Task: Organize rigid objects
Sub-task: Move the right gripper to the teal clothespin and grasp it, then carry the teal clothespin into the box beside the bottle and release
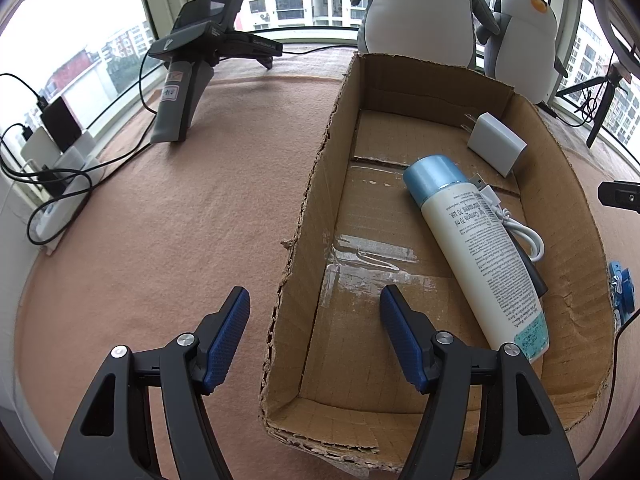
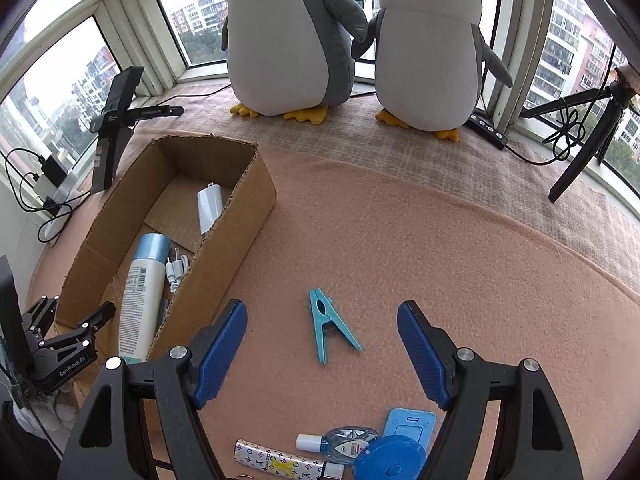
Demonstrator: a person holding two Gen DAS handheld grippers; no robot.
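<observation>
Jaws of the right gripper (image 2: 322, 354) spread and empty over the blue clothespin (image 2: 329, 327); left gripper (image 1: 316, 340) jaws apart, straddling the near wall of the cardboard box (image 1: 304, 216), pinching nothing visible.

Centre the clothespin between the right pads, align them across its narrow body rather than its splayed legs, lower until the tips nearly meet the bench (image 2: 440, 264), then close. Right gripper points steeply downward, angled toward the clothespin. Box already contains a spray bottle (image 1: 476, 248), white charger (image 1: 496, 144) and cable (image 1: 520, 232). Further small items lie nearest the camera.

left gripper (image 1: 315, 336): black arms | blue ribbed pads (image 1: 228, 340) | silver screws | right gripper (image 2: 322, 354): same
</observation>
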